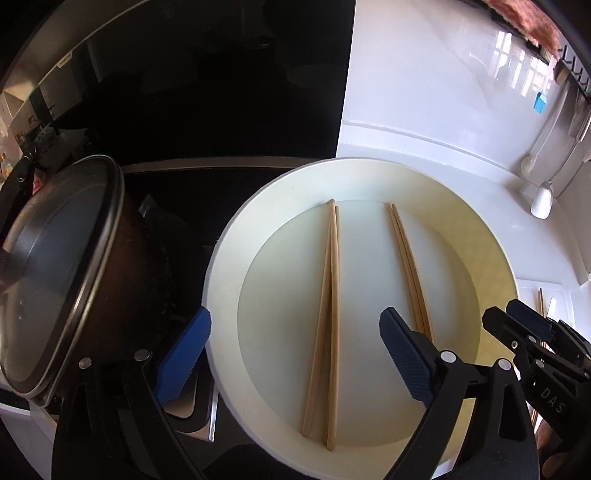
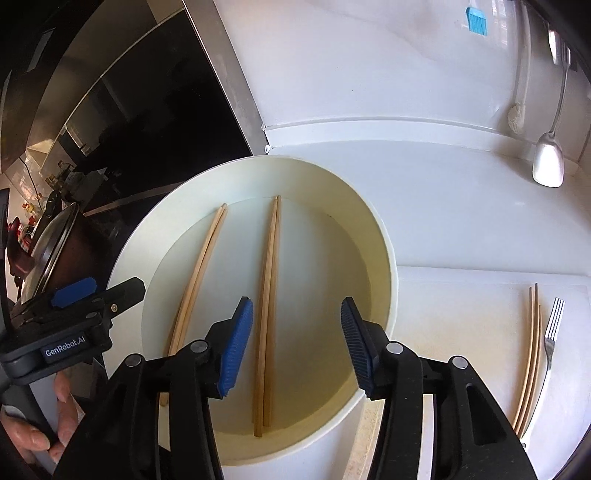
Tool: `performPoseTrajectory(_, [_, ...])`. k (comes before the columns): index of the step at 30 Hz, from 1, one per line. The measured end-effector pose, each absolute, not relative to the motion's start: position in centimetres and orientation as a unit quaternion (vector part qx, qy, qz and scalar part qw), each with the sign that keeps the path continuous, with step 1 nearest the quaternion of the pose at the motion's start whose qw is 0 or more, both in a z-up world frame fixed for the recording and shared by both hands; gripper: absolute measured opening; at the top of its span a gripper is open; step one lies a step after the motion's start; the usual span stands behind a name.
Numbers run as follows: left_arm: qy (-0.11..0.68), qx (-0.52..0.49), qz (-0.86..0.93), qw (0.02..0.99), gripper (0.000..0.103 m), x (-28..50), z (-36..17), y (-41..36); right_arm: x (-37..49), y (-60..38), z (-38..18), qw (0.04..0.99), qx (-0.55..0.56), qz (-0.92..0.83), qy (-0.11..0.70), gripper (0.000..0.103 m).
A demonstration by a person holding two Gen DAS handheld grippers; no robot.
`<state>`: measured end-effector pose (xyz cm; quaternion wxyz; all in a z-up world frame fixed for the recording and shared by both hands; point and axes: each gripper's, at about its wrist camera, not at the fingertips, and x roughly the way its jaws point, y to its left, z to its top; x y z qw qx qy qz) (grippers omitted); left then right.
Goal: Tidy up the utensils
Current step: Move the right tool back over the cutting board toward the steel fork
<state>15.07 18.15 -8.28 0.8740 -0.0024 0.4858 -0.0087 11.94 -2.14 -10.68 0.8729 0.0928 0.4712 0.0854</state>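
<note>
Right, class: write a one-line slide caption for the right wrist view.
Right gripper open above a pair of chopsticks in a cream bowl; more chopsticks and a fork wait alongside.

White counter (image 2: 443, 206) & wall (image 2: 351, 55), black glossy backsplash (image 1: 207, 92), sunlit.

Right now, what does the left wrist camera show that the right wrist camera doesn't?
Only the left wrist view shows the left gripper head on, jaws open and empty above the plate. It also shows the lidded pot large.

Only the right wrist view shows the fork and the loose chopsticks beside it on the white counter. It also shows the right gripper, jaws open, nothing between them.

Both show the cream plate with two chopstick pairs lying in it, the hanging spoon and the blue brush.
</note>
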Motion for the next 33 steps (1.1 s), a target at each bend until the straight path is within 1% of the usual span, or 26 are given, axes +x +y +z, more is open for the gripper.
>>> performPoseTrajectory(9, [0.476, 0.002, -0.028, 0.879, 0.094, 12.6, -6.9, 17.5, 8.7, -2.8, -9.3, 0.882, 0.1, 0.06, 0.456, 0.052])
performPoseTrajectory(13, [0.475, 0.001, -0.042, 0.879, 0.095, 11.5, -6.7, 16.8, 7.0, -3.6, -8.7, 0.886, 0.106, 0.041, 0.45, 0.056])
performPoseTrajectory(21, [0.462, 0.008, -0.074, 0.884, 0.095, 9.4, -5.7, 13.7, 3.9, -7.3, -8.6, 0.882, 0.123, -0.002, 0.455, 0.056])
performPoseTrajectory(27, [0.458, 0.014, -0.085, 0.885, 0.095, 8.3, -5.3, 9.8, 1.8, -11.3, -8.4, 0.884, 0.131, -0.019, 0.448, 0.056])
performPoseTrajectory(33, [0.456, 0.021, -0.085, 0.886, 0.095, 6.3, -5.4, 3.9, -0.7, -17.2, -8.8, 0.887, 0.137, -0.02, 0.44, 0.057])
